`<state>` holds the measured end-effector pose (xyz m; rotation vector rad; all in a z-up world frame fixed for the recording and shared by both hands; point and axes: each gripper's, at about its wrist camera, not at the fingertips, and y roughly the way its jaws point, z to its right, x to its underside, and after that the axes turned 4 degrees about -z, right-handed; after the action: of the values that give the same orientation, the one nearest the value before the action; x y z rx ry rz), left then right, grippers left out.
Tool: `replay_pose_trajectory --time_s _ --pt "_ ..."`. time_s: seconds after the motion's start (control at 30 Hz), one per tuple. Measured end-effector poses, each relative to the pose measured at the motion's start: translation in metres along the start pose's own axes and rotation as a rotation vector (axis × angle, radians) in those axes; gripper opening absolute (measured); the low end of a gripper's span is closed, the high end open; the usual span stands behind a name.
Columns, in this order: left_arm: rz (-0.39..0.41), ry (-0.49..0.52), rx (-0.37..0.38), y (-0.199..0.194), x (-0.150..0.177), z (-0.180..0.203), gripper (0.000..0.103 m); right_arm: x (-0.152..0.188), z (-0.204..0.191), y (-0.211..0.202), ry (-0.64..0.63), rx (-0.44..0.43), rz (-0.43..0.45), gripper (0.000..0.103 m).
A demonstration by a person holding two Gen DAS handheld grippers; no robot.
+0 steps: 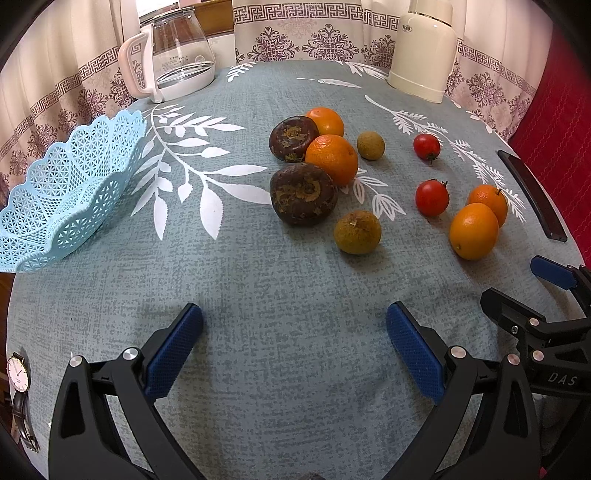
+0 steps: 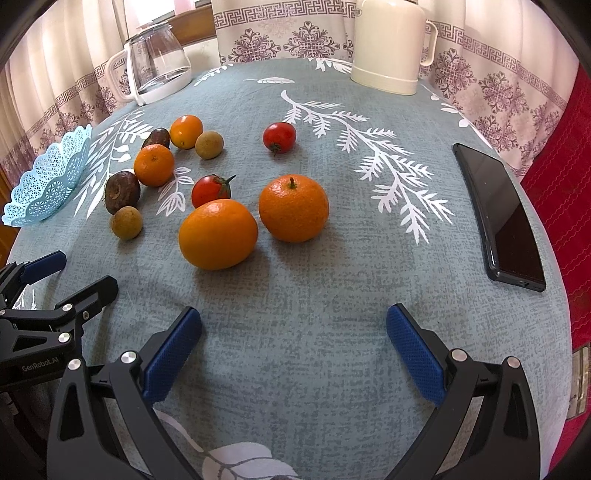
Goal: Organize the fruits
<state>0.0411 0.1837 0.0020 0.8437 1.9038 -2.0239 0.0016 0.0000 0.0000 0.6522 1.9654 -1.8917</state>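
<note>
Both my claws, left claw (image 1: 294, 334) and right claw (image 2: 293, 334), are hovering wide open, empty. Fruits: nearest orange (image 2: 218, 234) is lying right of the basket (image 2: 48, 181), long axis sideways.

A home dining table: leaf-printed grey-blue tablecloth (image 1: 258, 280), far glass kettle (image 1: 177, 51), cream thermos jug (image 1: 424, 51), patterned curtains (image 1: 295, 33).

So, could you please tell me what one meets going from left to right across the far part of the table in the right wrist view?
Blue basket → glass kettle → cream thermos jug → black phone.
</note>
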Motion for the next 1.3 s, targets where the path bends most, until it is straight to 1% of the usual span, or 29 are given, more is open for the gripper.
replay_pose_trajectory --time_s 1.3 --pt "0.0 0.001 -0.001 -0.0009 0.0004 -0.0004 0.101 -0.0018 0.002 -0.0027 -0.004 0.001 0.003 0.098"
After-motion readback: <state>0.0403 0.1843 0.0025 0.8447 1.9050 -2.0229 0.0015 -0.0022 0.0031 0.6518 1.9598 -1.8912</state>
